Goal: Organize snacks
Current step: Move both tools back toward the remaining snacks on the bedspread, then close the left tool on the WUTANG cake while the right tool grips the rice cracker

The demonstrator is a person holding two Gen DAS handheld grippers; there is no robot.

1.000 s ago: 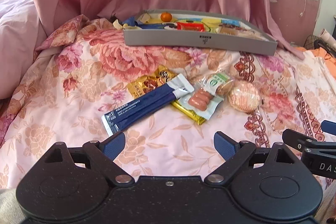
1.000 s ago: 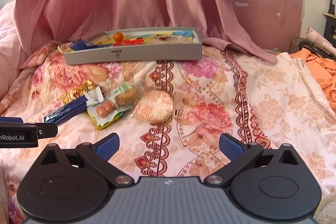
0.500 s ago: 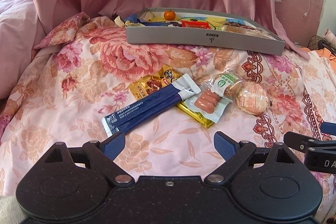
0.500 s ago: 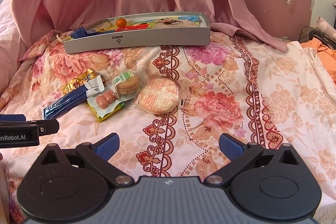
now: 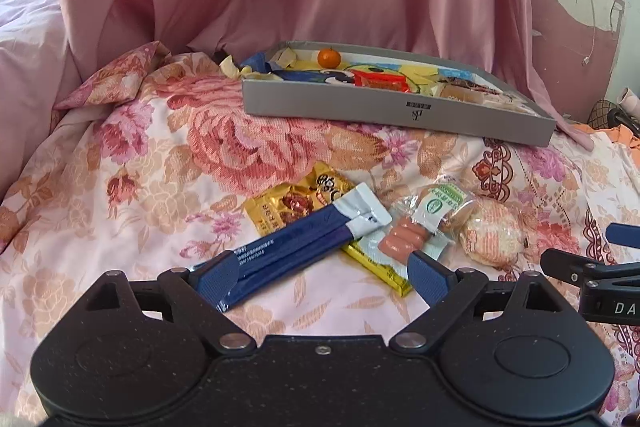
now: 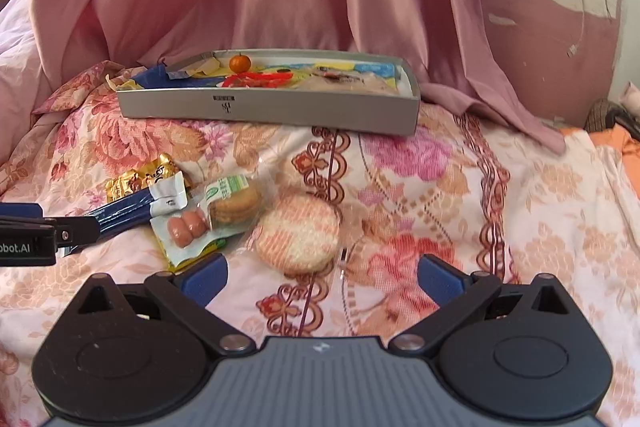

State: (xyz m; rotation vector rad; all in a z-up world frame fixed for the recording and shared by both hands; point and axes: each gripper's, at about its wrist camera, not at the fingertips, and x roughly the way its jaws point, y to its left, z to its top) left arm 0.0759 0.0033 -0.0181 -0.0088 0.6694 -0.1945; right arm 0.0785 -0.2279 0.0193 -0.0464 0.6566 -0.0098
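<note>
Several loose snacks lie on the flowered bedspread. A blue stick pack [image 5: 296, 243] rests across a gold packet [image 5: 296, 203]. Beside them are a sausage pack [image 5: 402, 241], a green-labelled biscuit pack [image 5: 444, 203] and a round rice cracker [image 5: 494, 235]. My left gripper [image 5: 322, 277] is open and low over the stick pack's near end, pressing on nothing. My right gripper [image 6: 322, 279] is open just short of the rice cracker [image 6: 298, 233], with the sausage pack [image 6: 186, 225] ahead to its left. At the back, a grey tray [image 5: 400, 107] holds several snacks and a small orange [image 5: 329, 57].
Pink drapery hangs behind the tray [image 6: 268, 105], and a pink quilt [image 5: 28, 39] is piled at the left. Orange cloth [image 6: 616, 143] lies at the far right. The left gripper's finger [image 6: 48, 231] shows at the right wrist view's left edge.
Both grippers have come forward and lower toward the loose snacks, which now sit closer to the fingertips. Their jaws stayed wide, and no snack has moved.
</note>
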